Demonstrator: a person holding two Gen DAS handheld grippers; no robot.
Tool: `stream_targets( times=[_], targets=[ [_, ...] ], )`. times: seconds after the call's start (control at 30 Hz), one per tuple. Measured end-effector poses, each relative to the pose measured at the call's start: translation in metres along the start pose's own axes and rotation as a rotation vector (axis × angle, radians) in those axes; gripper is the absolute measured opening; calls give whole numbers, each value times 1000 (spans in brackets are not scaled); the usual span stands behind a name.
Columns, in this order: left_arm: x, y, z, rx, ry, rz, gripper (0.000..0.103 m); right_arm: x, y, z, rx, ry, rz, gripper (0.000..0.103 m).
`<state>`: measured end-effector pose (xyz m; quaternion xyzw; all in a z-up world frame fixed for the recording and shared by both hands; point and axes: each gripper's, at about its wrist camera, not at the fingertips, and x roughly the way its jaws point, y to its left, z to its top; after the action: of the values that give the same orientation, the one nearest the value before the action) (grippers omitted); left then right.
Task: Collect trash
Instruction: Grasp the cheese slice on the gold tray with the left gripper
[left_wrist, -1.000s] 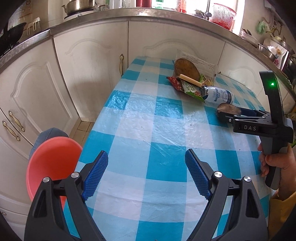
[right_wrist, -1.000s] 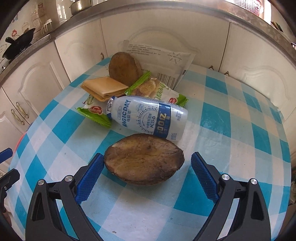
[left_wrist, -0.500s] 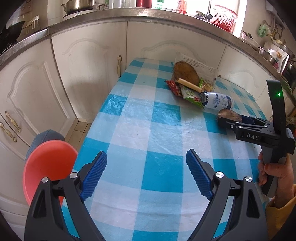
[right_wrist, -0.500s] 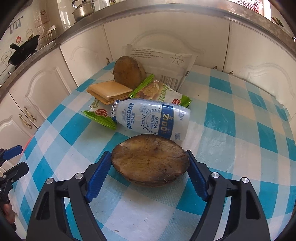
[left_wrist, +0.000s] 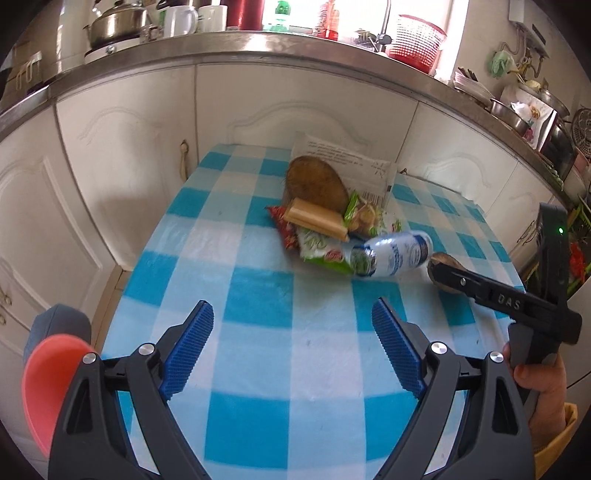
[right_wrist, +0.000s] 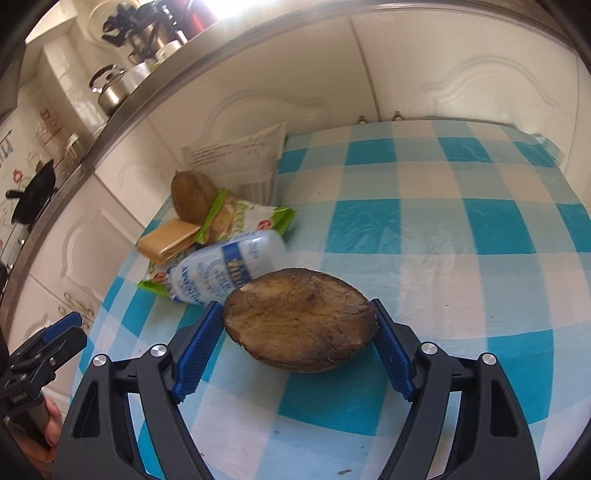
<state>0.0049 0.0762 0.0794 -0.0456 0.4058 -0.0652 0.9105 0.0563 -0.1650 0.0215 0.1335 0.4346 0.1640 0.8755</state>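
Note:
My right gripper (right_wrist: 295, 308) is shut on a brown, rough fruit half (right_wrist: 295, 336), its blue pads pressing both sides, low over the blue-checked tablecloth (right_wrist: 461, 229). Just behind it lies a white and blue plastic bottle (right_wrist: 225, 269), then a green snack wrapper (right_wrist: 251, 218), a tan flat box (right_wrist: 168, 240), a second brown half (right_wrist: 192, 192) and a white printed bag (right_wrist: 236, 155). My left gripper (left_wrist: 292, 308) is open above the near part of the cloth, nothing between its fingers. The left wrist view shows the right gripper (left_wrist: 437, 271) at the right, with the pile (left_wrist: 321, 221) ahead.
A red plastic bowl (left_wrist: 48, 387) sits low at the left, beyond the table's edge. White cabinet doors (left_wrist: 129, 155) and a steel counter (left_wrist: 295, 48) with pots and a red basket (left_wrist: 417, 40) surround the table. A hand (left_wrist: 543, 384) holds the right gripper.
The right gripper's jaws have closed onto the brown half and the gripper has rolled, tilting its view. The left gripper has moved forward over the cloth toward the pile, still open.

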Motion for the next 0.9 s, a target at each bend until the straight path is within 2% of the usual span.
stream_targets(
  times=[0.23, 0.47, 0.6, 0.8, 0.83, 0.9],
  targets=[
    [37, -26, 37, 147, -27, -7, 88, -1, -17, 3, 66, -19, 29, 79],
    [81, -35, 52, 242, 27, 28, 88, -2, -19, 3, 62, -20, 29, 79],
    [97, -31, 56, 237, 57, 31, 88, -2, -19, 3, 62, -20, 29, 79],
    [107, -24, 58, 220, 58, 51, 87, -2, -18, 3, 58, -20, 26, 79],
    [108, -22, 58, 209, 59, 42, 85, -2, -18, 3, 57, -20, 26, 79],
    [110, -20, 59, 190, 59, 28, 75, -2, -18, 3, 54, -20, 23, 79]
  ],
)
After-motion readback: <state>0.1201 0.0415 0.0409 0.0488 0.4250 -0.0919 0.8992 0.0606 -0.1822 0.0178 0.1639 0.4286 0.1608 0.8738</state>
